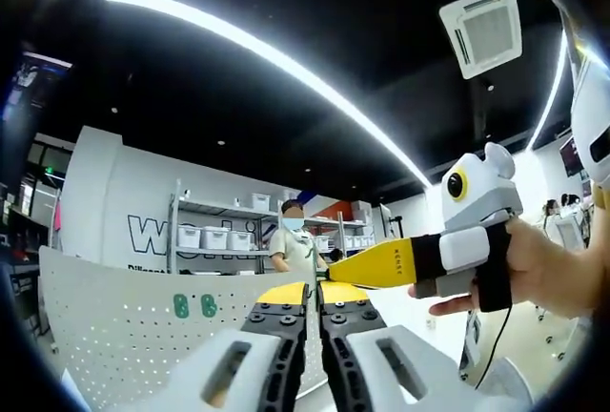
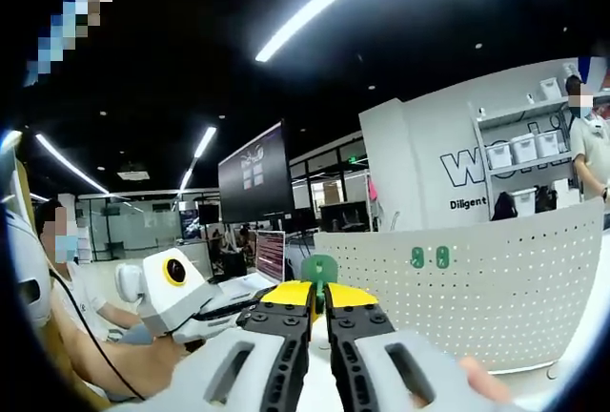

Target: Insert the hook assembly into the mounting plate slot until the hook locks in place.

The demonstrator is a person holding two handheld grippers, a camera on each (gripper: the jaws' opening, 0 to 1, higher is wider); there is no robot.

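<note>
— What's nearest the perforated white panel (image 2: 496, 278)?

— My right gripper (image 2: 318, 295), jaws pressed together, holding nothing I can make out. A green hook piece (image 2: 319, 268) rises just behind its tips, in front of the panel. My left gripper (image 1: 314, 293) is likewise closed.

— And containers?

— White bins (image 2: 522, 148) on the shelving (image 2: 534, 159) behind the panel; contents hidden.

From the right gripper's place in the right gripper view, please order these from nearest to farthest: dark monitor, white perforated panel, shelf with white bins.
From the right gripper:
1. White perforated panel, just ahead, to the right.
2. Dark monitor, behind it, upper left.
3. Shelf with white bins, by the far wall, right.
</note>
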